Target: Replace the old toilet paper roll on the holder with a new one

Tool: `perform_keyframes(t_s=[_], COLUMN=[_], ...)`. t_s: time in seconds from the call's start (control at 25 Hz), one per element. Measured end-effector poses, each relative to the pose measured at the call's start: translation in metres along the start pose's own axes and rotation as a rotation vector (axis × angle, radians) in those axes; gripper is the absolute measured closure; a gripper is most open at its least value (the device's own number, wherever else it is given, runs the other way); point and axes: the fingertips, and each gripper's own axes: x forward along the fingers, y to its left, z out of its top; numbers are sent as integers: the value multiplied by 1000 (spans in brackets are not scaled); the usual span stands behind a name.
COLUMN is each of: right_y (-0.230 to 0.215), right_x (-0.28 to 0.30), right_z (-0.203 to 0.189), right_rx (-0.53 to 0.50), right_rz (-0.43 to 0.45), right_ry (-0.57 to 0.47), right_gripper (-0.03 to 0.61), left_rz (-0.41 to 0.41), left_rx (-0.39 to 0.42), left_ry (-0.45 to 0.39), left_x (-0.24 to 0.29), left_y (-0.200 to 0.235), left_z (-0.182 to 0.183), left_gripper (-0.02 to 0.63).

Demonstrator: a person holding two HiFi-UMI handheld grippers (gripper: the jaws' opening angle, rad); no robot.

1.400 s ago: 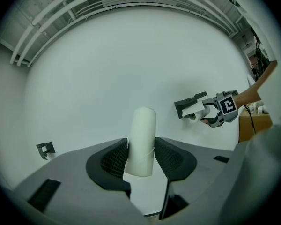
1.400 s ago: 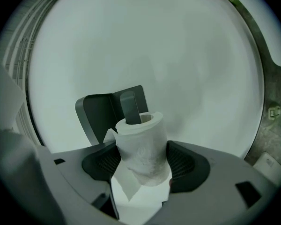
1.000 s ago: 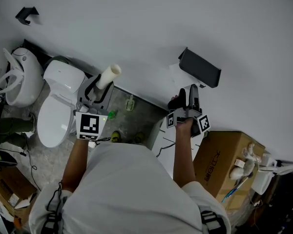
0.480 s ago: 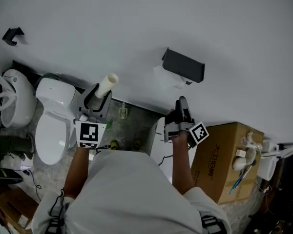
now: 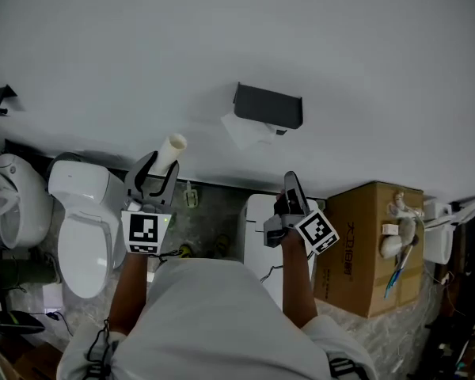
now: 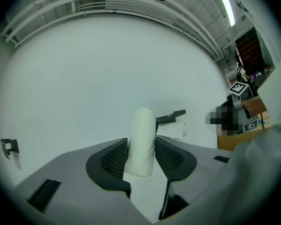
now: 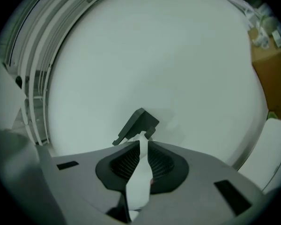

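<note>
While a loose white sheet [image 5: 244, 131] hangs just under the black wall holder [image 5: 267, 106], the old roll [image 6: 143, 142], a bare pale cardboard tube w/ no paper on it, sits clamped in the L gripper [image 6: 141, 148], below-left of the holder. The R gripper [image 7: 141, 150], below the holder, has jaws just closing, pinching a thin white paper strip [image 7: 136, 184].

Operator and claws: outward appearance.
White short-sleeved shirt [image 5: 214, 315]; left claw [image 5: 159, 172] and right claw [image 5: 290, 184] grey-bodied, black ribbed pads [image 6: 111, 162], each carrying a black-and-white marker cube [image 5: 143, 231].
</note>
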Motion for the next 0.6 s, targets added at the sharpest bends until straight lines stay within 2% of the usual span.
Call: perform_keyframes(t_s=[0.4, 0.6], right_y=[19, 30], right_x=[-25, -29], right_z=[19, 23], right_rx=[-399, -530], right_rz=[-83, -98], right_ry=[-34, -40], right_gripper=[578, 577], left_rz=[-38, -50], left_rx=[-57, -86], left_ry=[-27, -49], left_x=[5, 7], left_y=[-7, -7], left_z=[11, 19], left_gripper=[411, 413])
